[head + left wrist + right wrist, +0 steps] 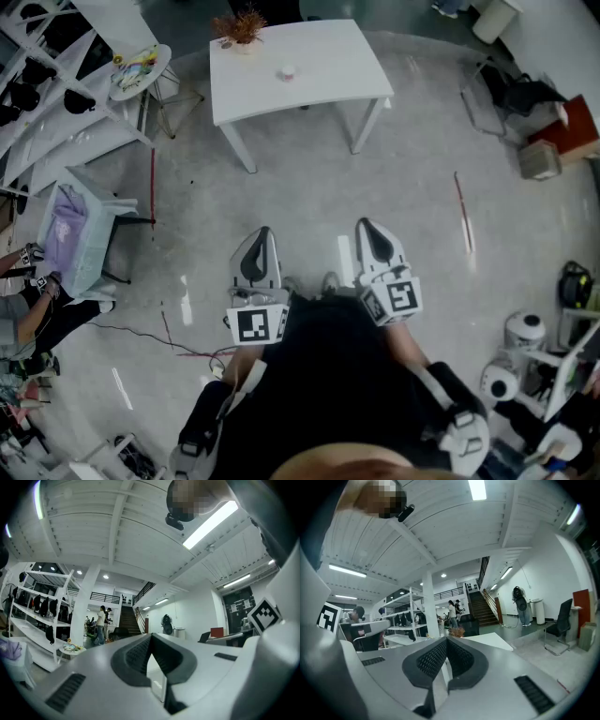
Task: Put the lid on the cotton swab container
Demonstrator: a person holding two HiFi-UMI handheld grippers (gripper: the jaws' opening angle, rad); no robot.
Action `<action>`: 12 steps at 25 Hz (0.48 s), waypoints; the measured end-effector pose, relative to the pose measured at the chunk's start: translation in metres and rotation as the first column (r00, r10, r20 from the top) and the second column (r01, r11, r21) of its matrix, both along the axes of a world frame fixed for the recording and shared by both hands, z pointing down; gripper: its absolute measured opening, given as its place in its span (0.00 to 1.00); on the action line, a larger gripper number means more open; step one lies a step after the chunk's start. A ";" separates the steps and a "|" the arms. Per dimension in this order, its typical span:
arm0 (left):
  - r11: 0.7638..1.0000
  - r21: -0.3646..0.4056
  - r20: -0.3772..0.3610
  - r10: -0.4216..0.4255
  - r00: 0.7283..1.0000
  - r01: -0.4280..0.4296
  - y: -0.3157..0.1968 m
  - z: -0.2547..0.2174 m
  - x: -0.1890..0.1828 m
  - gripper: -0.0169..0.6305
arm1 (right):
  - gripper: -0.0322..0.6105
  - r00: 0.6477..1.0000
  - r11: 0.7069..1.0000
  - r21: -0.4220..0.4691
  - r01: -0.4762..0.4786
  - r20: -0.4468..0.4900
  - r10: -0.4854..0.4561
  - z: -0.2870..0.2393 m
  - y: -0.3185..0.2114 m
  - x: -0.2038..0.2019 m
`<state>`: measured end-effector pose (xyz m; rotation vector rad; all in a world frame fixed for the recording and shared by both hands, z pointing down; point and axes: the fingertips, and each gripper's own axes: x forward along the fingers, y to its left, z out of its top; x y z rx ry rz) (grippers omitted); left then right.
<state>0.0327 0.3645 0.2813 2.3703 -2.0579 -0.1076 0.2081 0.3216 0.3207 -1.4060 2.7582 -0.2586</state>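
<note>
White and bare over most of its top, the table (328, 80) stands on the grey floor (412, 187) well ahead of the person. On it are a small round container (287, 71) near the middle and a rust-coloured dried plant (241, 27) at the far left corner. The container is too small to show whether a lid sits on it or lies near it. Both tools are held close to the body, level and side by side, well apart from the table. The left gripper (260, 234) has its dark ribbed pads pressed together with nothing between them, as its own view shows (151, 638). The right gripper (368, 228) is likewise closed on nothing (446, 641), and past its tips the table edge (487, 641) and the plant (456, 632) appear. A round side table (141, 70) with colourful clutter stands to the left of the white one.
</note>
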 end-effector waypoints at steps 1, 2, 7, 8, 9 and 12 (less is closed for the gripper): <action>1.000 -0.003 -0.001 -0.001 1.000 0.001 0.001 0.000 0.000 0.03 | 0.06 1.000 1.000 -0.014 -0.007 -0.011 0.006 0.003 0.001 0.002; 1.000 -0.005 -0.002 -0.001 1.000 0.001 0.001 0.001 0.000 0.03 | 0.06 1.000 1.000 -0.026 -0.012 -0.024 0.012 0.006 0.002 0.004; 1.000 -0.007 -0.006 -0.002 1.000 0.002 0.001 0.001 0.002 0.03 | 0.06 1.000 1.000 -0.011 -0.006 -0.026 0.006 0.002 0.001 0.004; 1.000 -0.007 -0.006 -0.001 1.000 0.001 0.001 0.001 0.002 0.03 | 0.06 1.000 1.000 -0.013 -0.004 -0.019 0.004 0.001 0.001 0.003; 1.000 -0.008 -0.006 0.000 1.000 0.000 0.001 0.001 0.002 0.03 | 0.06 1.000 1.000 -0.021 -0.005 -0.023 0.005 0.003 0.002 0.003; 1.000 -0.004 -0.007 0.000 1.000 0.000 0.003 0.001 0.003 0.03 | 0.06 0.999 0.999 -0.033 -0.013 -0.044 0.012 0.008 0.004 0.005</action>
